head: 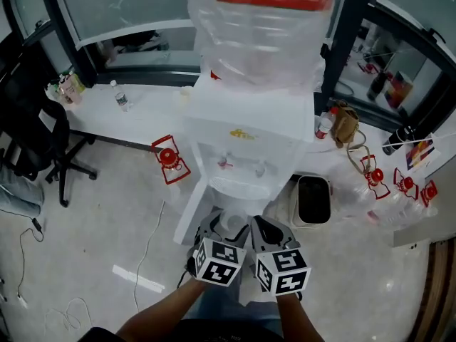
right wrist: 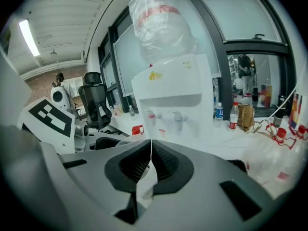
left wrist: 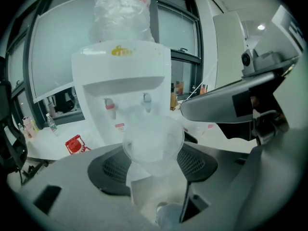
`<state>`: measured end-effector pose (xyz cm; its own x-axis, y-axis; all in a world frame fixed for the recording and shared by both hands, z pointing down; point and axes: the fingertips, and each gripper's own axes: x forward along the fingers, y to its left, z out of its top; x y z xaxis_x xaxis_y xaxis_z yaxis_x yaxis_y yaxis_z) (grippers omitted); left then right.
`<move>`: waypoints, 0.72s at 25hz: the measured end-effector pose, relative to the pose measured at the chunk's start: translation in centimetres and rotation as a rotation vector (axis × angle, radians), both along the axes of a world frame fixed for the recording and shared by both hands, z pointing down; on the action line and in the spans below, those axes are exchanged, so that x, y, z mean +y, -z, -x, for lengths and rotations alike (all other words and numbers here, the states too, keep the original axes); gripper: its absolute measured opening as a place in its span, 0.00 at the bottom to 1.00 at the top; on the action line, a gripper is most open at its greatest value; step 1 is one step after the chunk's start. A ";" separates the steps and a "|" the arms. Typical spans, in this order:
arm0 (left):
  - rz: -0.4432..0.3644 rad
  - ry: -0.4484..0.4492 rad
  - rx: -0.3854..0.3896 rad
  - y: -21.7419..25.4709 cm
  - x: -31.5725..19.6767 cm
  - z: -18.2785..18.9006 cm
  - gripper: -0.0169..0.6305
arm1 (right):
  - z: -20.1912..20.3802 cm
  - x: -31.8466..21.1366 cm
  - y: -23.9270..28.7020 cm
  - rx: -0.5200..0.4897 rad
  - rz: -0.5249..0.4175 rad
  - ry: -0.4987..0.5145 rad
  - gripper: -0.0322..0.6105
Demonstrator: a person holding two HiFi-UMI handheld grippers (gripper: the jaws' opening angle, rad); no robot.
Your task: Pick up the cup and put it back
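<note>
A clear plastic cup sits upright between the dark pads of my left gripper, which is shut on its wall. In the head view the cup is in my left gripper, just in front of the white water dispenser and low before its drip tray. My right gripper is close beside the left one on its right. Its jaws meet with nothing between them. The dispenser's two taps lie straight ahead, above the cup.
A large water bottle tops the dispenser. A black bin stands at its right. Red wire-framed objects lie on the floor, several more at the right. An office chair stands at the left. Bottles and a brown bag sit on the white ledge.
</note>
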<state>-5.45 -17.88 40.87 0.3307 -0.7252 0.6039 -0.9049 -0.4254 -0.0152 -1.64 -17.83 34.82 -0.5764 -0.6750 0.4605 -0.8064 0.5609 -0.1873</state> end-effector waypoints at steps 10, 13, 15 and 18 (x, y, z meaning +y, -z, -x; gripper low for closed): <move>-0.009 -0.004 -0.032 -12.1 -2.6 -0.1 0.49 | -0.5 -3.0 -11.7 -0.009 -0.018 0.009 0.08; -0.030 -0.001 -0.026 -15.3 -3.7 -0.3 0.49 | -0.9 -3.9 -15.5 -0.005 -0.026 0.004 0.08; -0.043 -0.006 -0.025 -17.6 -4.4 -0.5 0.49 | -1.2 -4.3 -18.0 -0.002 -0.036 -0.001 0.08; -0.066 -0.025 -0.032 -20.5 -5.7 -0.5 0.49 | -1.1 -4.9 -21.2 -0.007 -0.069 0.003 0.08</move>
